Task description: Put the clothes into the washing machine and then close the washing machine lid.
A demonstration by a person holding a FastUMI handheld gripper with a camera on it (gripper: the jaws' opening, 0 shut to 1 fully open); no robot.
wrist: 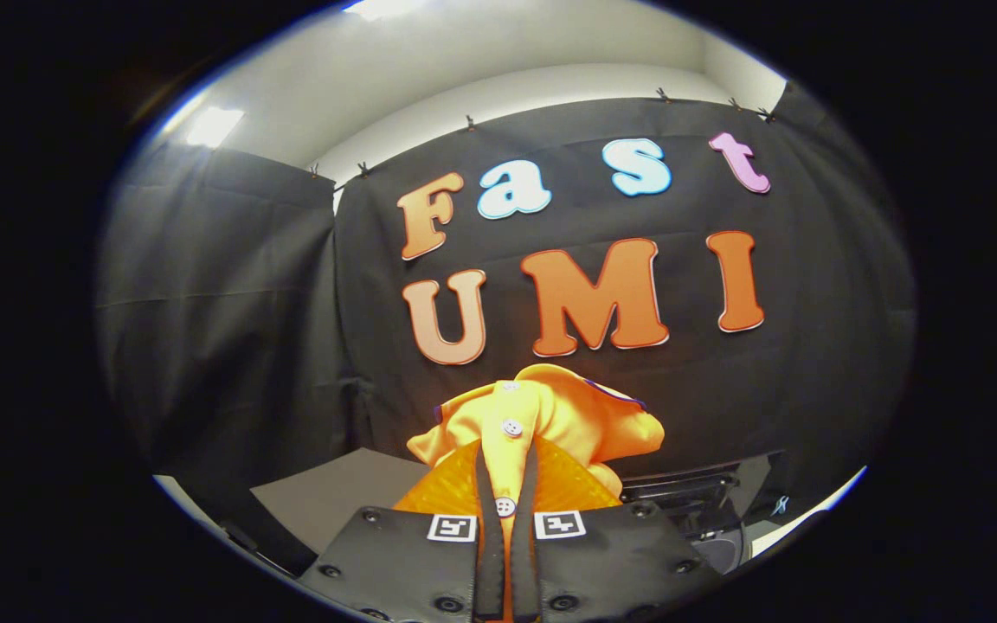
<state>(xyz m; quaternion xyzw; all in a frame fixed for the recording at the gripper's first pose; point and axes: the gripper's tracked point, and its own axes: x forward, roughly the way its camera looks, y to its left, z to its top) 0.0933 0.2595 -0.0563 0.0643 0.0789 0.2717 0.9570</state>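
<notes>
The tongs [507, 484] are pinching a yellow-orange shirt [542, 415], both fingers [487, 519] pressed close together on the buttoned front strip, with two white buttons [511, 427] showing along it. The shirt bunches up in a loose heap just ahead of the fingers and rises above them, which suggests the tongs point upward or level, carrying the cloth clear of whatever is below so that it does not drag. Gripping by the thick placket seems a sound choice, since a folded, stitched edge is less likely to slip than a single layer. Beyond the shirt hangs the booth's black cloth wall. Low to the right, beyond the fingers, sits a dark machine-like body [689, 502], possibly the washing machine, though I cannot tell for sure. To the left lies a grey worktop [334, 502]. The shirt is not yet in the washer.
</notes>
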